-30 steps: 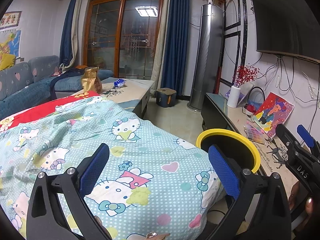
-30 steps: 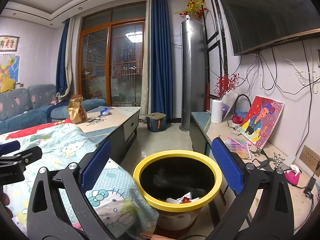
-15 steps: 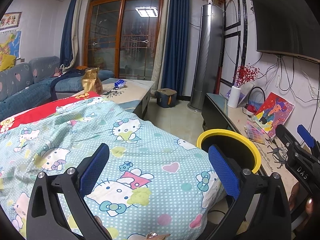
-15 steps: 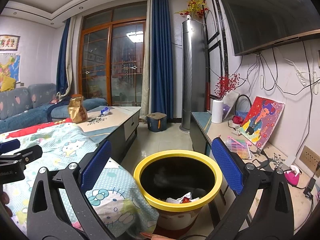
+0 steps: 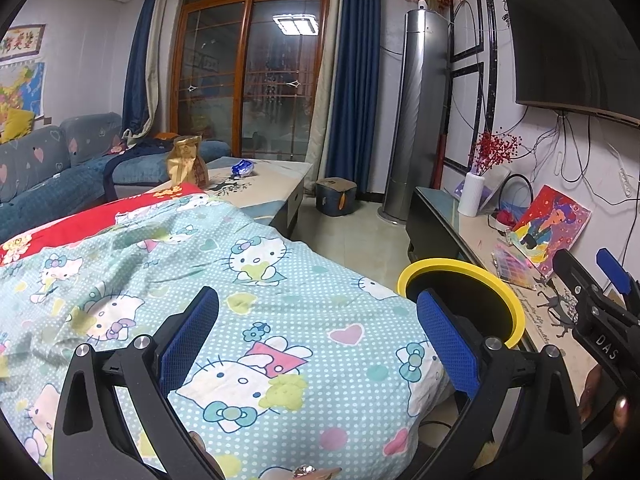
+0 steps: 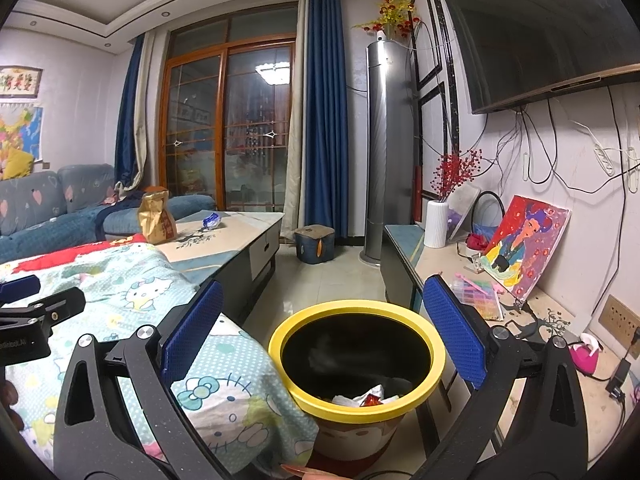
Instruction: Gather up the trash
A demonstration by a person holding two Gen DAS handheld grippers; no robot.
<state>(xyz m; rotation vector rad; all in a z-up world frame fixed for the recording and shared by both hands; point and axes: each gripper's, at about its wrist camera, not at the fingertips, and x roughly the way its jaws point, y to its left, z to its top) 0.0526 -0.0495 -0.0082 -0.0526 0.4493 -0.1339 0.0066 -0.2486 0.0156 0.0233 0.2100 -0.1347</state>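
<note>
Down inside the yellow-rimmed bin [image 6: 357,364], crumpled white and red scraps [image 6: 370,397] lay at the bottom, so some trash was already collected. Across the last second almost nothing had shifted: both views held nearly the same framing, and neither tool had closed or dipped. The right gripper [image 6: 322,332] hung directly above the bin mouth, its blue pads spread wide with nothing between them. The left gripper [image 5: 316,336] hovered over the cartoon-cat blanket [image 5: 256,280], equally spread and empty; the bin's rim [image 5: 460,268] stood just beside the blanket's edge. That stillness read as a pause between drops, with both tools free to fetch the next piece. No loose litter showed on the blanket. Farther out, on the coffee table [image 6: 236,236], a gold paper bag [image 6: 156,216] and a small blue wrapper [image 6: 211,220] stood well apart from the bin; these looked the likeliest remaining candidates, though whether they counted as trash could not be told.
</note>
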